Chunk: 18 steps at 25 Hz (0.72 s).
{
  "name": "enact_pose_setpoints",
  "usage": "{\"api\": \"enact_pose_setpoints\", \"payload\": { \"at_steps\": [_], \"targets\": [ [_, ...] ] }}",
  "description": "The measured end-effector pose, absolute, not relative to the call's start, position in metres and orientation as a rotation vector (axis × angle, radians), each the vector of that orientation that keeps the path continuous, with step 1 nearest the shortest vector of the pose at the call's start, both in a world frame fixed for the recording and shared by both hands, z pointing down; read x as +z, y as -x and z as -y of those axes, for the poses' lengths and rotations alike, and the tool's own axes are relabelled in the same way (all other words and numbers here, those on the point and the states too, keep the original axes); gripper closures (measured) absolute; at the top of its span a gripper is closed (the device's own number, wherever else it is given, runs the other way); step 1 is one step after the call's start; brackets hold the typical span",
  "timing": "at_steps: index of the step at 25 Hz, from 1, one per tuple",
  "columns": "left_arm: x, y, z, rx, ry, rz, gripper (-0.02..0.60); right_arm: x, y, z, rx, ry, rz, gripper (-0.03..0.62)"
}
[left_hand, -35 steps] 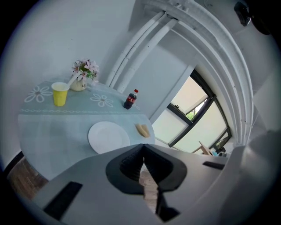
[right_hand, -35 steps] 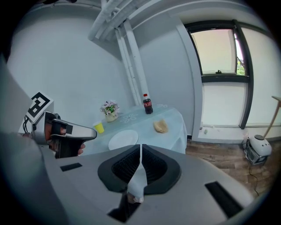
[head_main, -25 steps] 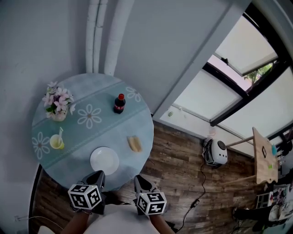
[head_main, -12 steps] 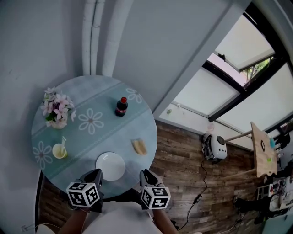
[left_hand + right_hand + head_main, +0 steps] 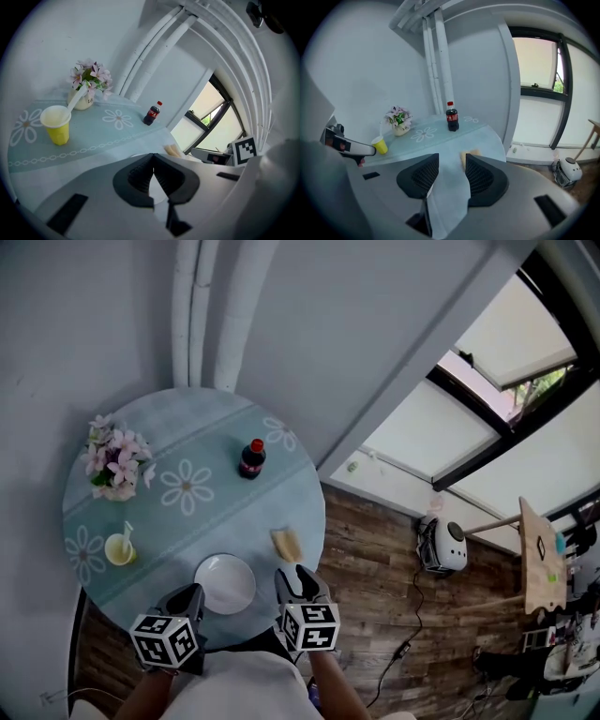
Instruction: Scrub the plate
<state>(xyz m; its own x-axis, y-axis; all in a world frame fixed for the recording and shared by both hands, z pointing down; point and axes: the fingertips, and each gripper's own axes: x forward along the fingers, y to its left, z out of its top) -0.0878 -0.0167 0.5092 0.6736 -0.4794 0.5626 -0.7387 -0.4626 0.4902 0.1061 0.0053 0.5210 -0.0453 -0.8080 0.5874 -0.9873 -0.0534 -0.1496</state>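
Plate between left gripper and right gripper, jaws just opened, apparently empty.

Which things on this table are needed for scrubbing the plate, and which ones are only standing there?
For the job: white plate; tan sponge-like pad near it.
Only standing there: cola bottle; flower vase; yellow cup.

A round table draped in pale blue cloth with white daisies bears a white round plate near its front edge. A tan sponge lies near the plate's right. A red-capped dark cola bottle stands farther back. At left are a pot of pink flowers and, nearer, a yellow cup.
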Motion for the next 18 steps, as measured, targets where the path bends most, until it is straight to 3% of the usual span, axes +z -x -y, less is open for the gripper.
{"api": "enact_pose_setpoints", "payload": {
  "at_steps": [18],
  "targets": [
    [0.506,0.103,0.044,0.442,-2.018,1.132,0.572,0.572,-0.127,0.058,0.776,-1.678,1.802,0.416]
  ]
}}
